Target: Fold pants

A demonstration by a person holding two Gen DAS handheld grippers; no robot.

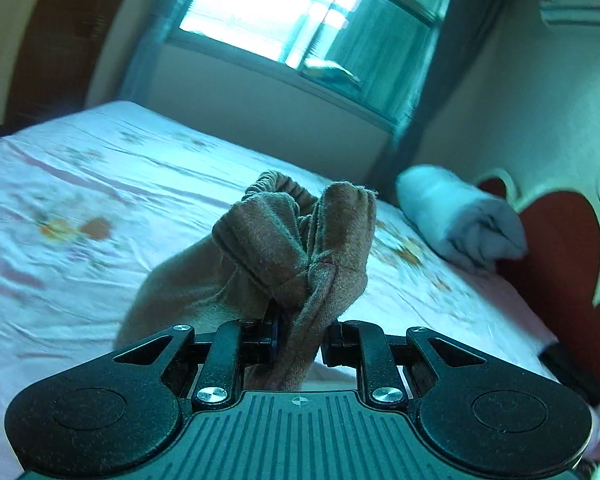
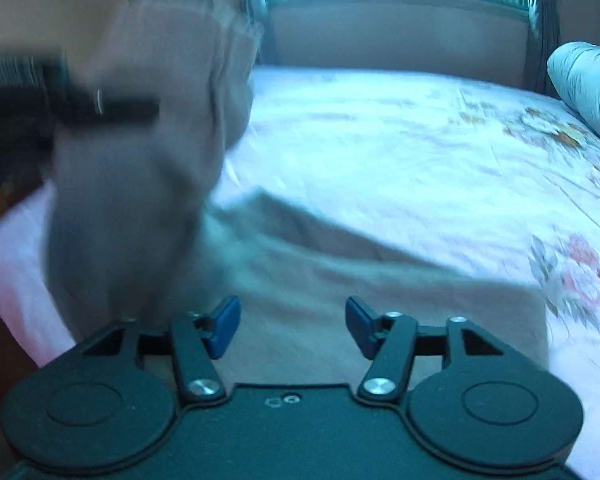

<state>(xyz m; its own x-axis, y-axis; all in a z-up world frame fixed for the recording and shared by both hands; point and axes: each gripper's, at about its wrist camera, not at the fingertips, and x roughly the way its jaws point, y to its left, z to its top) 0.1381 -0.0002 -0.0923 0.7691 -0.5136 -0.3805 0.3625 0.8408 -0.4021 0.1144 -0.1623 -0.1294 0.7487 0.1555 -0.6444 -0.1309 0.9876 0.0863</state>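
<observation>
Brown fleece pants (image 1: 296, 240) bunch up between the jaws of my left gripper (image 1: 302, 334), which is shut on the fabric and holds it above the bed; an elastic waistband shows at the top of the bunch. In the right wrist view the pants (image 2: 340, 280) lie partly flat on the bed, and a lifted part (image 2: 148, 152) hangs blurred at the left, held by the other gripper (image 2: 100, 110). My right gripper (image 2: 292, 326) is open over the flat fabric, with nothing between its blue pads (image 2: 224, 326).
The bed carries a pale pink floral sheet (image 1: 100, 184). A rolled white blanket (image 1: 460, 216) lies by the red heart-shaped headboard (image 1: 560, 248). A window (image 1: 308, 12) with curtains is behind the bed. The bed's near left edge (image 2: 16, 264) shows in the right wrist view.
</observation>
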